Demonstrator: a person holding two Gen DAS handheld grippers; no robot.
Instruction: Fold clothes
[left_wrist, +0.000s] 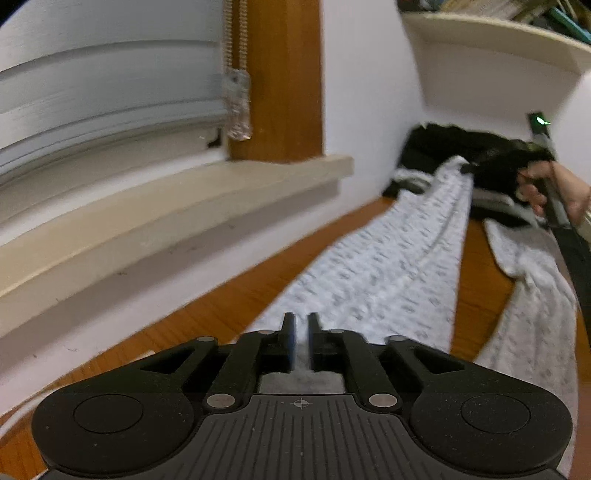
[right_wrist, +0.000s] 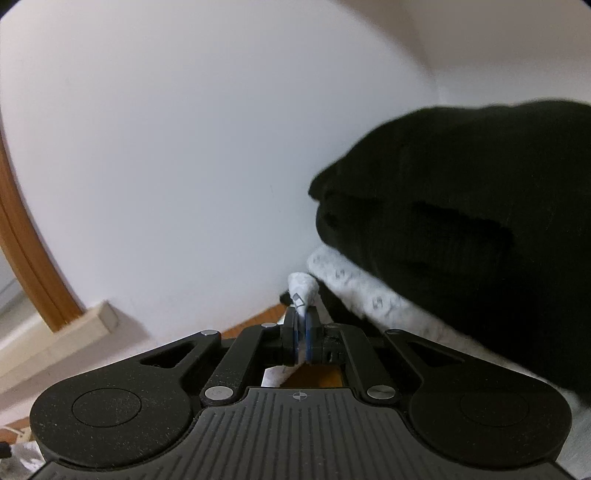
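The left gripper (left_wrist: 301, 325) has its jaws parted by a narrow gap, and the near edge of a white patterned garment (left_wrist: 388, 266) sits in that gap; whether the pads (left_wrist: 291, 339) press on the cloth cannot be told through the blur. From those fingertips the garment runs away as one long band over the wooden tabletop (left_wrist: 229, 306), its long axis heading up and to the right toward the far corner of the white wall (left_wrist: 365, 92), roughly alongside the wall's foot. At its far end the band narrows to a gathered tip at the right gripper (left_wrist: 466, 169), which a hand (left_wrist: 535, 184) holds above the surface. In the right wrist view, the right gripper (right_wrist: 303, 325) is closed on that bunched tip, a small wad of white patterned cloth poking up past the blue pads (right_wrist: 309, 339). Another part of the same patterned fabric hangs off to the right of the band in the left wrist view, sagging over the tabletop. Behind the right gripper lies a pile of black clothing (right_wrist: 461, 229) against the wall, resting on more of the white patterned cloth. To the left of the band a pale window sill (left_wrist: 166, 206) juts from the wall under a lowered blind (left_wrist: 110, 92), beside a wooden frame (left_wrist: 280, 81).
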